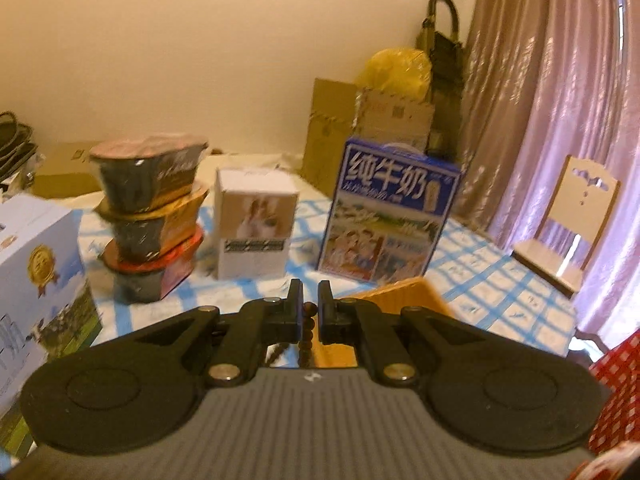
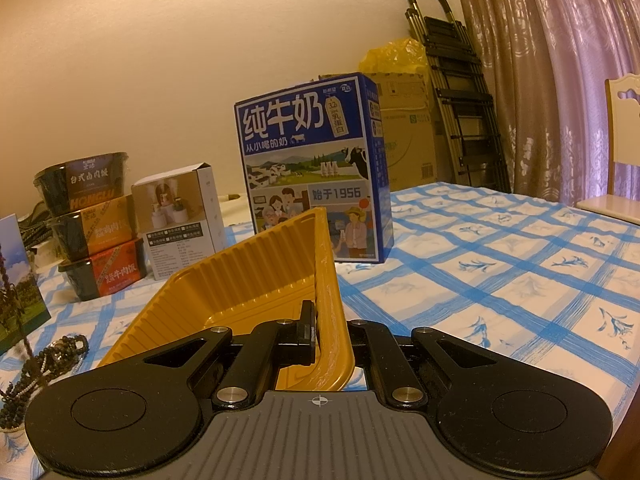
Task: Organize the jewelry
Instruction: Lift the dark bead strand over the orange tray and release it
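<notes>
My left gripper [image 1: 309, 300] is shut on a dark beaded strand [image 1: 307, 330] that hangs down between its fingers, held above the table. A corner of the yellow tray [image 1: 400, 294] shows just right of it. My right gripper [image 2: 326, 320] is shut on the near right wall of the yellow ribbed plastic tray [image 2: 248, 280], tilting it up off the table. A pile of dark beaded jewelry [image 2: 48, 360] lies on the cloth at the left, and a strand [image 2: 12, 300] hangs at the far left edge.
On the blue-checked tablecloth [image 2: 500, 280] stand a blue milk carton box [image 2: 316, 168], a small white box [image 2: 180, 220], three stacked food bowls [image 2: 92, 224] and a picture box [image 1: 36, 280] at left. A chair [image 1: 568, 220], curtains and cardboard boxes lie beyond.
</notes>
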A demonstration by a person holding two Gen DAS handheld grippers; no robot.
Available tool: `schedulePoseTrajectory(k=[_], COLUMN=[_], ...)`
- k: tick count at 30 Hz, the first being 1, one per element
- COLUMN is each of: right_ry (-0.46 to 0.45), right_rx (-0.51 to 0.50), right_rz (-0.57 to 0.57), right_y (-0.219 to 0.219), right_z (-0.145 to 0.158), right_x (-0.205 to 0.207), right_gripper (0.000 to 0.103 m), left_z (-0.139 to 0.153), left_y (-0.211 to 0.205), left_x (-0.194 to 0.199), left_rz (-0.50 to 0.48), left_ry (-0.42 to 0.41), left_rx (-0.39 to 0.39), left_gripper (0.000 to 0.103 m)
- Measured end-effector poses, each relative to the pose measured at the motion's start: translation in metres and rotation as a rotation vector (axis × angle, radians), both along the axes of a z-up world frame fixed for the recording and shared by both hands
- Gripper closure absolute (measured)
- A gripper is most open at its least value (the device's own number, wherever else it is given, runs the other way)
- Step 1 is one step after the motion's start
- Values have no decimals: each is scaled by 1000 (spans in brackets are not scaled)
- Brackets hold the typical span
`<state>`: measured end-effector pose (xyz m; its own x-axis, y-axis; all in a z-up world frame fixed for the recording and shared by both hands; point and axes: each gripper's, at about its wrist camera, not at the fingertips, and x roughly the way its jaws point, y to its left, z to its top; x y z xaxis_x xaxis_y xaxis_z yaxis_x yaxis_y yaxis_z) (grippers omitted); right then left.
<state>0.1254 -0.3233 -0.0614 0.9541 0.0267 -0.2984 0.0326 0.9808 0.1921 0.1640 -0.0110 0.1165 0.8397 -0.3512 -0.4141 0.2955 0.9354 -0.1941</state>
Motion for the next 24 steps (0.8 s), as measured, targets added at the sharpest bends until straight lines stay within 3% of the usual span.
schedulePoseTrajectory(k=[15, 20, 24], right_ry=[0, 1, 1], right_rx=[1, 3, 3], right_rz=[0, -1, -1], right_y=[0, 0, 0], right_z=[0, -2, -2], right_x=[0, 0, 0], right_gripper=[97, 97, 97], left_z=[27, 24, 3], left_y=[-71, -95, -112], left_x=[21, 26, 35], left_rz=[-178, -241, -273], left_ry=[-42, -18, 65], left_rx=[-142, -201, -231], left_gripper=[98, 98, 98])
